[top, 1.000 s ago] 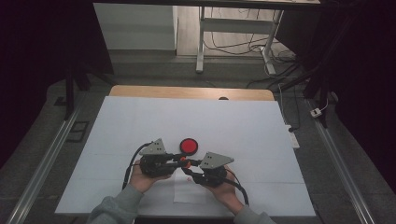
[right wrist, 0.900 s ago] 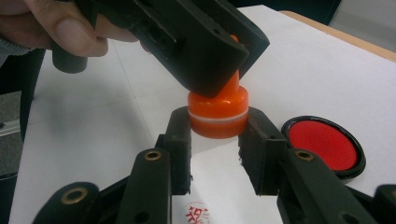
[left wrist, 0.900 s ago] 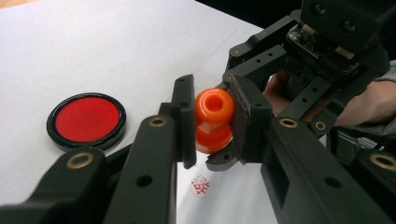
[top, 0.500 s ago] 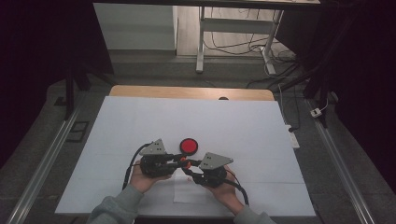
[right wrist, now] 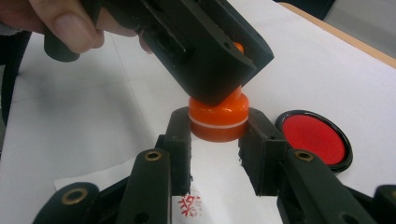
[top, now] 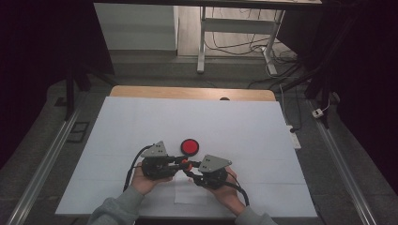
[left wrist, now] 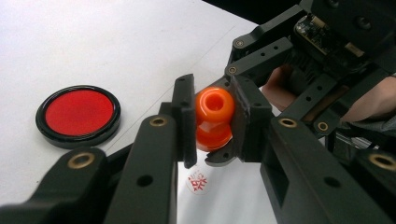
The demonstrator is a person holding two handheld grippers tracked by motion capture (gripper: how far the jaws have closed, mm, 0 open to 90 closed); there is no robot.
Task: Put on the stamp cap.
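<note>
Both your grippers meet over the near middle of the table [top: 141,122], and the orange stamp [left wrist: 214,119] is caught between them. Your left gripper [left wrist: 212,121] is pinching the rounded top of the stamp, pads pressed against either side of the knob, whose hollow end faces the left gripper view. Your right gripper [right wrist: 218,128] is clamped on the lower cap part of the same stamp, the piece with the pale ring around it, one pad on each side. In the right gripper view your left gripper comes in from above and covers the stamp's upper half, with your thumb [right wrist: 70,28] at the top left of the frame.

The stamp is held up off the table, just above a small sheet of white paper [top: 187,194] that lies between your hands. There is a red seal print [right wrist: 189,205] on that paper, right below the jaws. The red ink pad [top: 190,146], round with a black rim, sits on the table just beyond the grippers, apart from the stamp and uncovered. From the high view your two hands are close together, gripper tips nearly touching around the orange piece.
</note>
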